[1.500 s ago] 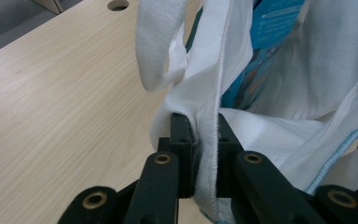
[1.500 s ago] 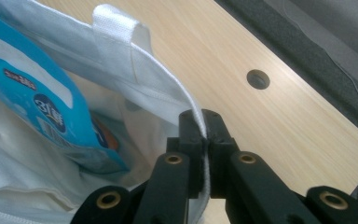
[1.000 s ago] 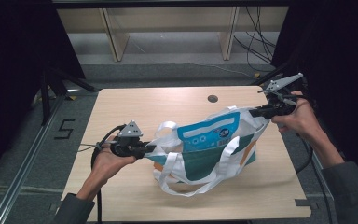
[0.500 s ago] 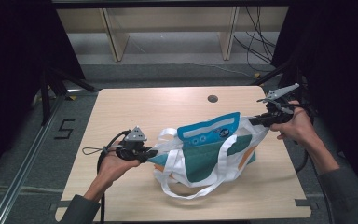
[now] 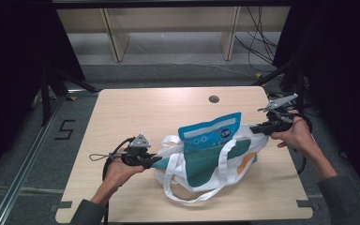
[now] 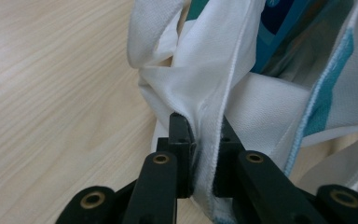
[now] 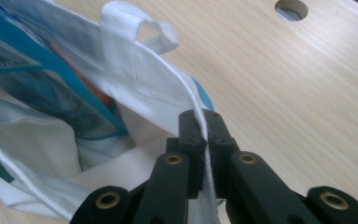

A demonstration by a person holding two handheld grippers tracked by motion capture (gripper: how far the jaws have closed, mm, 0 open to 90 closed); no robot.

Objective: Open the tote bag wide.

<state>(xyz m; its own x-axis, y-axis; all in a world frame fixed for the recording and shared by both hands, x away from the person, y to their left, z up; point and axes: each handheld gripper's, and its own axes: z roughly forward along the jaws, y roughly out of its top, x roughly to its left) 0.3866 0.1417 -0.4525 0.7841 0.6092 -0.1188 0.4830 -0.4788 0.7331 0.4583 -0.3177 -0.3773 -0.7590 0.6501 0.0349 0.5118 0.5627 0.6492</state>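
Both grippers have come lower and closer to the near edge of the worktop (image 5: 122, 112) than they were a second ago, and the tote bag (image 5: 206, 164) has sunk with them, its mouth now less widely stretched.

At the left, the left gripper (image 5: 152, 161) meets the bag's left rim just above the wood. In the left gripper view its fingers (image 6: 182, 140) are closed to a narrow slit, with a folded white hem of the bag (image 6: 214, 107) pinched between them; the cloth bunches and rises from the grip.

At the right, the right gripper (image 5: 258, 127) is held slightly higher, at the bag's right end near the worktop's right edge. In the right gripper view its fingers (image 7: 191, 126) are nearly together on the thin stitched edge of the bag (image 7: 135, 70), which runs straight up out of the grip toward a small white loop.

The bag lies slack across the middle of the worktop, between the two grippers, white with teal panels. A blue packet (image 5: 211, 131) stands out of its open mouth. Its white straps (image 5: 173, 180) trail toward the near edge. A round hole (image 5: 213, 99) sits in the wood beyond the bag.
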